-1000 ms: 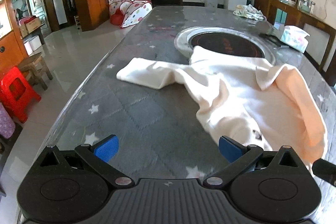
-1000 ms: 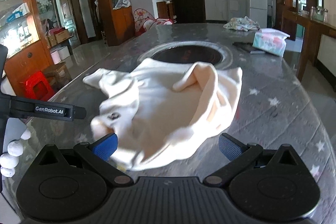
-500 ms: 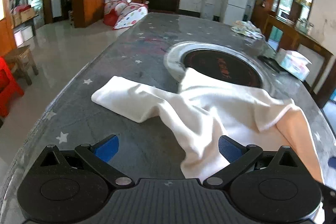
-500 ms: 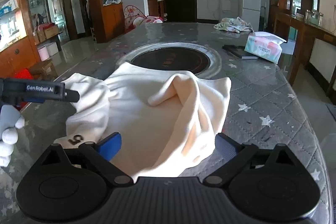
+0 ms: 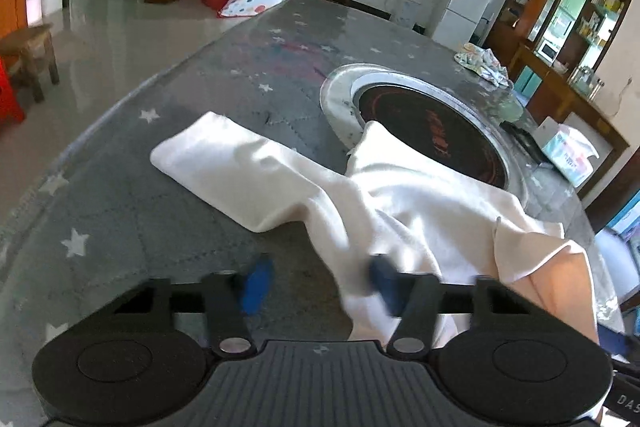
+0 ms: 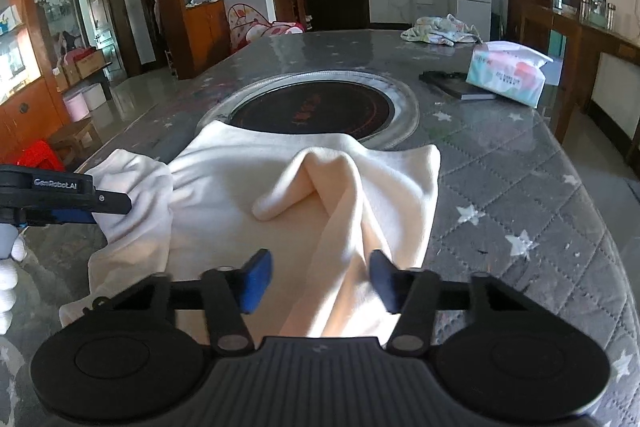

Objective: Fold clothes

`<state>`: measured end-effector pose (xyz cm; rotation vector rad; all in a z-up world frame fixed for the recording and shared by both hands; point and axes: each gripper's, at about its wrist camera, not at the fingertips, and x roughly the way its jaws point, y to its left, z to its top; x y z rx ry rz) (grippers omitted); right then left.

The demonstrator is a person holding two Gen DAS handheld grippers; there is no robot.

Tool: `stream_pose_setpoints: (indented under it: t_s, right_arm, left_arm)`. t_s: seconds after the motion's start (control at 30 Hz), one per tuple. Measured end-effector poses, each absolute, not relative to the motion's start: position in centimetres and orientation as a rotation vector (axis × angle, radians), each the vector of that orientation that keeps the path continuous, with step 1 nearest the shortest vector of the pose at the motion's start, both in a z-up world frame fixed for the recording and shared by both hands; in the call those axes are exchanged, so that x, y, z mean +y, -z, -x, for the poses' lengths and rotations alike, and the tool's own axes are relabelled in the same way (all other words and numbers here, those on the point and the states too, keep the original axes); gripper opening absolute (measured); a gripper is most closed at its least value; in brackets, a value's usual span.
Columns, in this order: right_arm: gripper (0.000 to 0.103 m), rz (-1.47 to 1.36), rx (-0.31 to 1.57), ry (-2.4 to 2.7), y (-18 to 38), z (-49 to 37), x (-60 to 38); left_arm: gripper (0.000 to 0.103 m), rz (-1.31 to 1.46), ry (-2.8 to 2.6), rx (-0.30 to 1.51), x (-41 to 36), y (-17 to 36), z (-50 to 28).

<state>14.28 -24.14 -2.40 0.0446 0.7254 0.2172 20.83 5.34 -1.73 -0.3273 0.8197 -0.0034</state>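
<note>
The fingers of the left gripper [image 5: 318, 285] stand apart with a gap between the blue pads (blurred), the garment's near hem [image 5: 360, 291] hanging between them, and the right gripper [image 6: 320, 281] is likewise spread over a raised fold. The cream garment [image 6: 248, 187] lies crumpled on the grey star-patterned table [image 6: 520, 195], its far edge reaching the round cooktop [image 6: 312, 109]. Beyond sits a tissue pack [image 6: 506, 73].

I am wearing a white glove [image 6: 9, 273] and showing black tools [image 6: 316, 277] with blue pads [image 6: 256, 279], silver screws, "GenRobot.AI" lettering.
</note>
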Motion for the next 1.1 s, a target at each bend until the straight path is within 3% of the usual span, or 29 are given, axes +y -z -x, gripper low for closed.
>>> stream_pose_setpoints:
  t_s: [0.03, 0.13, 0.27, 0.53, 0.77, 0.87, 0.93, 1.1]
  right_arm:
    - [0.038, -0.048, 0.724, -0.217, 2.4, -14.1, -24.3]
    - [0.020, -0.062, 0.717, -0.205, 2.4, -13.7, -25.0]
    - [0.006, -0.089, 0.699, -0.174, 2.0, -12.8, -26.4]
    - [0.002, -0.075, 0.668, -0.135, 1.1, -9.9, -28.0]
    - [0.004, -0.132, 0.696, -0.106, 1.2, -7.0, -30.0]
    - [0.014, -0.151, 0.708, -0.142, 1.3, -6.1, -29.4]
    - [0.043, -0.166, 0.711, -0.167, 1.5, -5.7, -28.9]
    - [0.042, -0.191, 0.718, -0.238, 2.1, -5.9, -27.4]
  left_arm:
    - [0.024, 0.337, 0.012, 0.818, 5.5, 1.8, -20.9]
    - [0.008, 0.342, 0.023, 0.805, 5.7, 1.6, -20.5]
    - [0.004, 0.330, 0.020, 0.760, 6.5, 0.9, -19.0]
    - [0.003, 0.340, -0.012, 0.723, 9.6, -0.1, -13.8]
    - [0.003, 0.340, -0.023, 0.726, 11.7, 0.1, -8.1]
    - [0.003, 0.338, -0.039, 0.736, 12.0, 0.6, -6.4]
    - [0.003, 0.355, -0.045, 0.745, 12.3, 1.0, -5.8]
    - [0.003, 0.381, -0.053, 0.746, 12.8, 1.2, -4.1]
